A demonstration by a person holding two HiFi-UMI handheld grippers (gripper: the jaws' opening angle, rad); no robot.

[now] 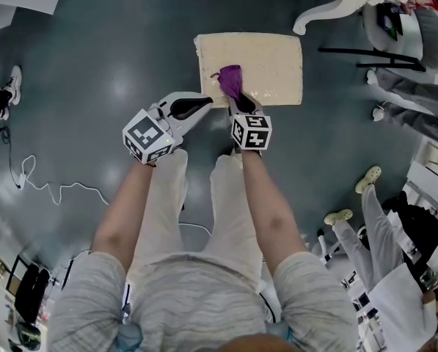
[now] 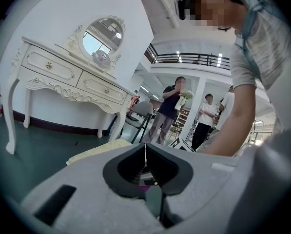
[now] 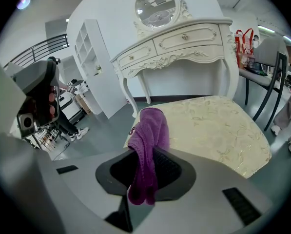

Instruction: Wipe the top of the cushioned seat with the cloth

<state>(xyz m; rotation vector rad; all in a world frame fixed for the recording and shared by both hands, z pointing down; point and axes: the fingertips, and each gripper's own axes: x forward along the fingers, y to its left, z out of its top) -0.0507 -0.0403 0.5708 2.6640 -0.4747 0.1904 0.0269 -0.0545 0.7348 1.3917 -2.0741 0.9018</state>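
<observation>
The cushioned seat point(image 1: 266, 61) is a cream square with a pale leaf pattern, standing on the grey floor ahead of my knees. In the right gripper view the seat point(image 3: 218, 126) fills the middle ground. My right gripper point(image 1: 235, 100) is shut on the purple cloth point(image 1: 230, 79), which bunches up over the seat's near left part. The cloth point(image 3: 147, 140) hangs from between the jaws and drapes forward. My left gripper point(image 1: 206, 101) hovers just off the seat's near left corner, jaws shut with nothing in them; from its own camera the left gripper point(image 2: 145, 149) shows only a thin seam.
A white carved dressing table point(image 3: 184, 40) with an oval mirror stands behind the seat. A black chair point(image 1: 380, 53) is at the far right. A white cable point(image 1: 50, 189) lies on the floor at left. Several people point(image 2: 172, 108) stand around.
</observation>
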